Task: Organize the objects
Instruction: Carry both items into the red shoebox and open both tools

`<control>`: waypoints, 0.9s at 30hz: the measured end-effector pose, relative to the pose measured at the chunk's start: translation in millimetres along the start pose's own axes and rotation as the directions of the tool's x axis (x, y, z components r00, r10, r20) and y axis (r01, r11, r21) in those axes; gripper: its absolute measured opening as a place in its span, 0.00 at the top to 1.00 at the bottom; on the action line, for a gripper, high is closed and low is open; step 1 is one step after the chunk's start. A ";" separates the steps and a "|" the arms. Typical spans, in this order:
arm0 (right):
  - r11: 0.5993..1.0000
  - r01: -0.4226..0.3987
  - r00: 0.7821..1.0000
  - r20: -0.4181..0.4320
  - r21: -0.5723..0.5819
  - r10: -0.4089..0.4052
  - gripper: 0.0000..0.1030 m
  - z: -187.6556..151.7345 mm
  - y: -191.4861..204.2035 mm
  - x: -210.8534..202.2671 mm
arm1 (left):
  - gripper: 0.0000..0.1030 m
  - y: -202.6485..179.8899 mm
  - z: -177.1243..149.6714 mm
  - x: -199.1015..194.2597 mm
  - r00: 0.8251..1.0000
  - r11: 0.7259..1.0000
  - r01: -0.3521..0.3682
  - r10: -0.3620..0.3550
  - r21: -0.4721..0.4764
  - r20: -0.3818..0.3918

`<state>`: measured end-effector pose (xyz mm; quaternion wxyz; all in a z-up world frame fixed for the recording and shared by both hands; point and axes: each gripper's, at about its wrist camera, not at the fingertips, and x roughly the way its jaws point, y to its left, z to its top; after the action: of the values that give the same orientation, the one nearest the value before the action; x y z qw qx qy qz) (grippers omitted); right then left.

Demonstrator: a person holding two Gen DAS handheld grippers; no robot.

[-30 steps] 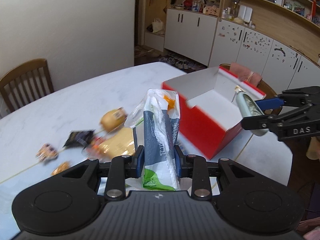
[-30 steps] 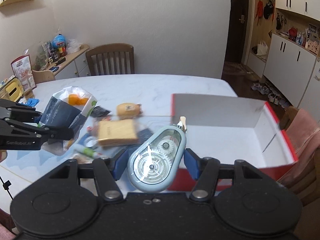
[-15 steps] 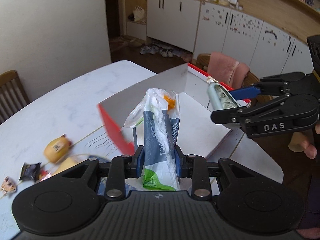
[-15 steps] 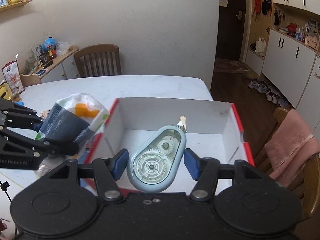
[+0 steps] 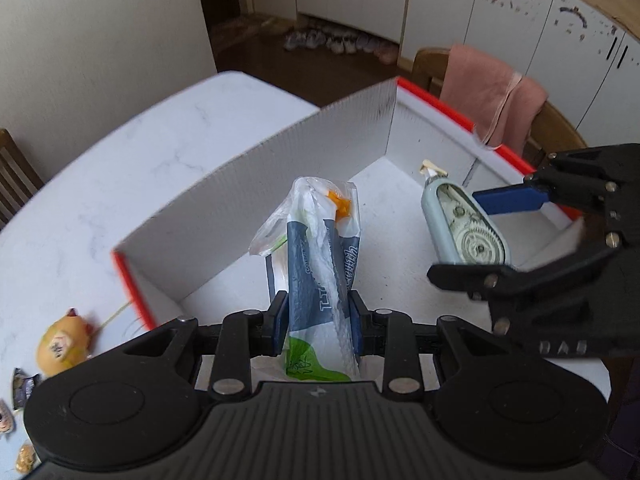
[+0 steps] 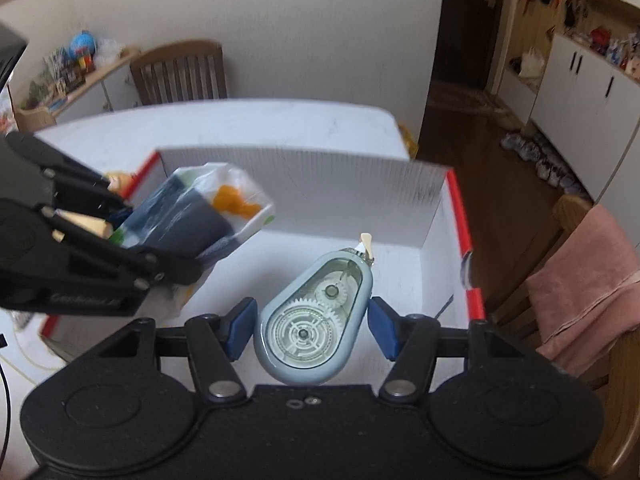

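Lying on the marble worktop [image 5: 168, 152] at far left, outside the box, are a yellow toy figure [image 5: 62, 346] and some small wrappers, blurred. The red-and-white cardboard box [image 5: 280, 168] stands open. Over its inside, the left gripper [image 5: 318, 330] has its fingers clamped narrowly on a plastic tissue packet [image 5: 320, 264], upright. Further right, the right gripper [image 6: 312, 326] holds a pale blue correction tape dispenser [image 6: 314, 316] between its fingers, apparently just above the box floor.
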<state>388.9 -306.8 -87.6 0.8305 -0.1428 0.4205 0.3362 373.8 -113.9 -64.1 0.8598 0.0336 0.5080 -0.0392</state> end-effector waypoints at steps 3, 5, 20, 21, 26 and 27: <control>1.000 -0.005 0.999 -0.035 -0.018 0.004 0.42 -0.8 -0.6 12.7 | 0.72 -2.3 7.2 21.1 0.999 1.000 0.004 -0.003 0.007 -0.046; 0.999 -0.021 0.998 -0.067 -0.030 0.019 0.42 0.1 0.2 20.1 | 0.72 -3.6 9.5 32.9 0.997 1.000 0.010 -0.009 0.012 -0.078; 0.999 -0.020 0.978 -0.208 -0.041 0.011 0.42 0.4 2.2 49.6 | 0.72 -1.9 18.6 76.6 0.978 0.998 0.063 -0.062 -0.001 -0.197; 0.999 -0.019 0.977 -0.213 -0.044 0.010 0.41 0.4 2.1 50.2 | 0.72 -1.7 18.8 77.0 0.978 0.998 0.064 -0.063 -0.001 -0.199; 0.999 -0.020 0.973 -0.230 -0.047 0.009 0.41 2.5 1.2 51.8 | 0.69 -2.3 19.9 80.1 0.976 0.998 0.068 -0.065 0.007 -0.207; 0.999 -0.023 0.973 -0.231 -0.048 0.011 0.41 2.6 0.6 52.4 | 0.68 -2.5 19.9 80.5 0.976 0.998 0.069 -0.066 0.009 -0.209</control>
<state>412.0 -282.0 -127.6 0.7692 -0.1982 0.5067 0.3352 429.6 -121.0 -125.1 0.7998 0.0271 0.5956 -0.0687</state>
